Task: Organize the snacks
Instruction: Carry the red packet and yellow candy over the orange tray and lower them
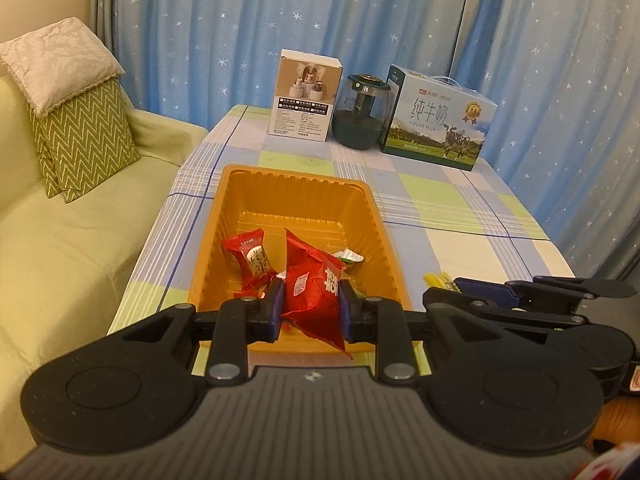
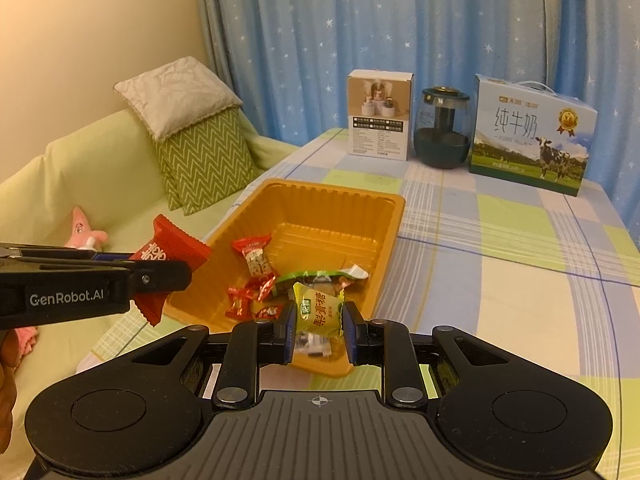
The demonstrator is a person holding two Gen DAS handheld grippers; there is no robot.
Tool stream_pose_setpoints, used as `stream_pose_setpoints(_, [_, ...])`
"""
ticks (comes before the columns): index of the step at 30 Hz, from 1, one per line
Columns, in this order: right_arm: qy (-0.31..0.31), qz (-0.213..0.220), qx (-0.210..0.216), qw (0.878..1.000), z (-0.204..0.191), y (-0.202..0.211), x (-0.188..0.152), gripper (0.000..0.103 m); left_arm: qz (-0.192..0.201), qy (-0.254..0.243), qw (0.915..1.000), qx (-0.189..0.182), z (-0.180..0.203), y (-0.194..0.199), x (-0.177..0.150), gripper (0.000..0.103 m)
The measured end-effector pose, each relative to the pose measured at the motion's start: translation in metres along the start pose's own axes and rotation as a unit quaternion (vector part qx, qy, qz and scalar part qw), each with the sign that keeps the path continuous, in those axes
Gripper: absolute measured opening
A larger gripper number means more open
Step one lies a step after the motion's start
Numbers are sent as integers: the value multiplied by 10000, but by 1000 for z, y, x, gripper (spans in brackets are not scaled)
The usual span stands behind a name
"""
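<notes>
- The left gripper (image 1: 311, 307) points forward and down, above the near end of the orange tray (image 1: 240, 196). Its jaws are almost closed and they press on a red packet (image 1: 316, 292) from both sides.
- The red packet stands nearly upright between the blue pads (image 1: 276, 308); one corner of it hangs below the pads, over the near rim of the tray.
- In the right wrist view the left gripper comes in from the left edge, nearly level, with the same red packet sticking out above and below its fingers, just beside the left rim of the tray.
- The right gripper (image 2: 318, 330) also points forward and down, above the near right corner of the tray. Its jaws are nearly closed on a yellow candy (image 2: 318, 312), which sits upright between the pads.
- In the left wrist view the right gripper is seen side-on at the right edge, near the tray's right rim, and a bit of yellow shows at its tip.
- A small part of a hand (image 2: 8, 380) shows at the left edge, behind the left gripper.
- Inside the tray lie several snacks: a red-and-white candy (image 2: 256, 258), small red candies (image 2: 244, 300) and a green-and-white wrapper (image 2: 320, 274).
- The tray rests on a checked tablecloth (image 2: 500, 280). At the far end stand a white box (image 2: 380, 114), a dark jar (image 2: 442, 128) and a milk carton (image 2: 532, 132).
</notes>
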State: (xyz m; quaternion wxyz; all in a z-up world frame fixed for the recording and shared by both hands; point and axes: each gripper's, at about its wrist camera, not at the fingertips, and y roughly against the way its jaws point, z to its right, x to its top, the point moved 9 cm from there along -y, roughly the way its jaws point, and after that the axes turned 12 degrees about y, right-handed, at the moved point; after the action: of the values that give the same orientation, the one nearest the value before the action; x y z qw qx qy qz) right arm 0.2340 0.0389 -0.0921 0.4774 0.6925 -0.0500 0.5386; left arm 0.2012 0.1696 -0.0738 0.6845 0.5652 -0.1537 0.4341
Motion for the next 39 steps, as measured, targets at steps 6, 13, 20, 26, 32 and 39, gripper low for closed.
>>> stream_pose_setpoints(6, [18, -31, 21, 10000, 7, -22, 11, 24, -10, -72, 10000, -8, -1, -18, 13, 25])
stream_pose_setpoints(13, [39, -82, 66, 9999, 13, -48, 24, 24, -57, -188, 9998, 14, -2, -44, 28, 25])
stream_pose_setpoints(20, [26, -182, 140, 9997, 21, -78, 35, 24, -100, -234, 9997, 22, -5, -72, 42, 25])
stream_pose_setpoints(26, [-60, -257, 170, 9995, 31, -103, 42, 24, -213, -215, 9995, 52, -13, -98, 49, 25])
stream_pose_setpoints(32, [-128, -284, 186, 9993, 40, -121, 48, 24, -279, -261, 9992, 66, -16, -118, 53, 25])
stream_pose_setpoints(39, [-223, -320, 141, 9991, 50, -134, 47, 24, -254, -264, 9993, 19, -18, -135, 64, 25])
